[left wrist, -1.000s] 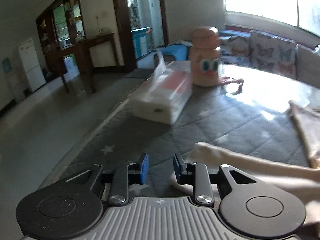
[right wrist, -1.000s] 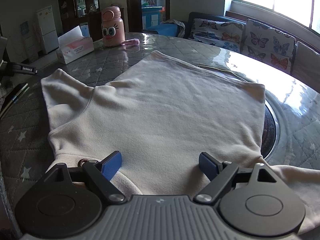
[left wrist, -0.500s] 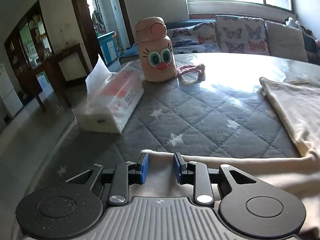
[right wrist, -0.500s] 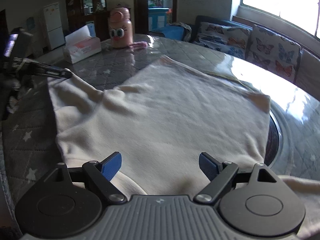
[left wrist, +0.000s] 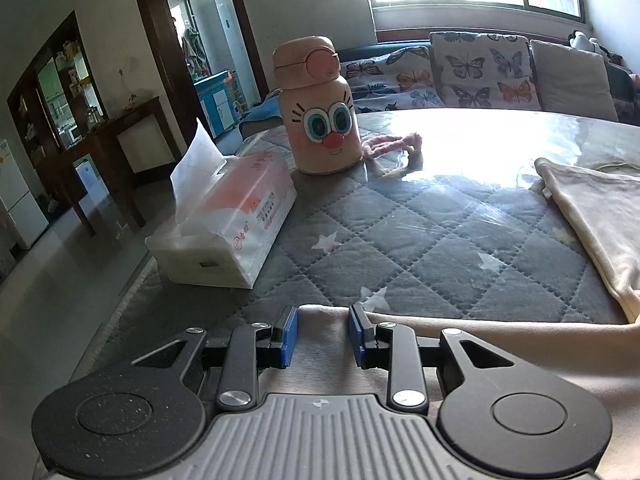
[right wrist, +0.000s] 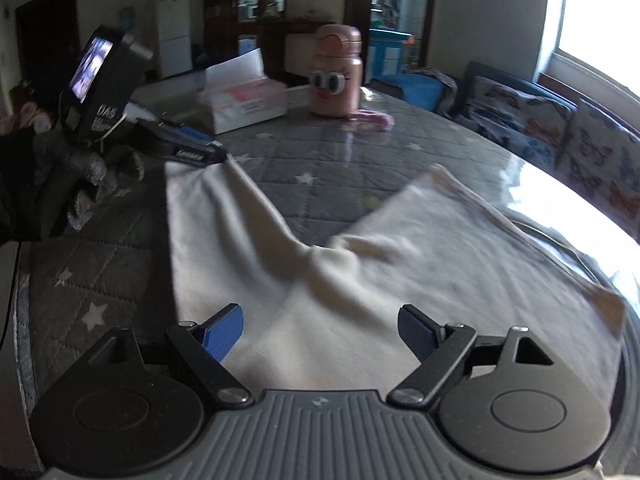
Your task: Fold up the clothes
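A cream long-sleeved garment [right wrist: 400, 280] lies spread on the grey quilted table [right wrist: 320, 160]. Its left sleeve [right wrist: 224, 220] stretches up-left to my left gripper [right wrist: 218, 156], which a gloved hand [right wrist: 72, 176] holds. In the left wrist view the sleeve end [left wrist: 480, 344] lies flat under and between the blue pads [left wrist: 289, 336] of the left gripper [left wrist: 323, 336]. The jaws stand narrowly apart and do not pinch the cloth. My right gripper [right wrist: 320, 332] hovers wide open over the garment's near part, with nothing between its fingers. The cloth is rucked at the armpit.
A tissue box [left wrist: 236, 220] and a pink cartoon-face bottle [left wrist: 320, 112] stand at the table's far left, with a pink cord [left wrist: 392, 144] beside the bottle. The table edge drops to the floor left of the tissue box. A sofa with butterfly cushions [left wrist: 480, 68] runs behind.
The left gripper has swung right and come over the sleeve end, its gap barely changed. The right gripper has shifted sideways and rolled, staying wide open. The sleeve now stretches out leftward.
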{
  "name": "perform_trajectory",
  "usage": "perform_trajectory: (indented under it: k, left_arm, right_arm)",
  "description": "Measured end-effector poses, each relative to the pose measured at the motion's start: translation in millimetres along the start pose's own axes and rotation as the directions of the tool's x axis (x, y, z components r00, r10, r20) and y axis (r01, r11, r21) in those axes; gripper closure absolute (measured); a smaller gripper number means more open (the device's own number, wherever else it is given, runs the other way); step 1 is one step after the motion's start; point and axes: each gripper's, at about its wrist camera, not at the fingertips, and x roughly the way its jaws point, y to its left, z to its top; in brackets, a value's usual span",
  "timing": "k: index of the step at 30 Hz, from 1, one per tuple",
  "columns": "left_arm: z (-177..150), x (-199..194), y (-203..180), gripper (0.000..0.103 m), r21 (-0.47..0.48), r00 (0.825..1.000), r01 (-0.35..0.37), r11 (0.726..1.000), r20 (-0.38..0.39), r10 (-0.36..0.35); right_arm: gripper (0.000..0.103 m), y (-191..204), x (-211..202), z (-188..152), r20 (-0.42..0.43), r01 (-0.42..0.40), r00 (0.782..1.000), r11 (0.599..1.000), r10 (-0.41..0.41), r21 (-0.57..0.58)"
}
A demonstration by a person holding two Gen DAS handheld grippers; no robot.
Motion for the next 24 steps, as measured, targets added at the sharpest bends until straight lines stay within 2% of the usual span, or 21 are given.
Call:
perform_trajectory:
  k: [5, 9, 11, 15, 19, 24]
  left_arm:
    - [-1.2, -8.4, 3.3, 0.067, -0.025, 1.000, 0.001, 1.000, 0.004, -0.001]
    - [-5.7, -28.6, 7.9, 0.053, -0.069, 1.000, 0.002, 0.998, 0.030, 0.000]
    - [-10.2, -38.6, 11.1, 0.051, -0.098, 0.999, -0.007, 0.995, 0.036, 0.011]
    - [-21.7, -49.1, 19.2, 0.050, -0.173, 0.999, -0.038, 0.984, 0.019, 0.042]
    - [-33.2, -49.8, 24.4, 0.050, -0.228, 0.998, -0.059, 0.972, -0.010, 0.058]
    - [-35.5, -44.9, 24.0, 0.054, -0.250, 0.999, -0.051, 0.967, -0.018, 0.048]
  right_arm:
    - [0.017, 25.5, 8.2, -4.1, -0.019, -0.023, 1.000, 0.996, 0.021, -0.085]
    - [0.017, 35.0, 0.2, -6.3, -0.006, -0.038, 0.999, 0.992, 0.037, -0.120]
    - [0.017, 34.3, -7.1, -5.3, 0.008, -0.042, 0.999, 0.992, 0.043, -0.115]
    - [0.017, 30.5, -16.5, -6.6, 0.022, -0.035, 0.999, 0.994, 0.038, -0.106]
    - [0.017, 29.9, -14.8, -15.1, -0.006, -0.043, 0.999, 0.995, 0.043, -0.095]
    - [0.017, 29.2, -22.7, -19.0, 0.008, -0.042, 0.999, 0.995, 0.043, -0.086]
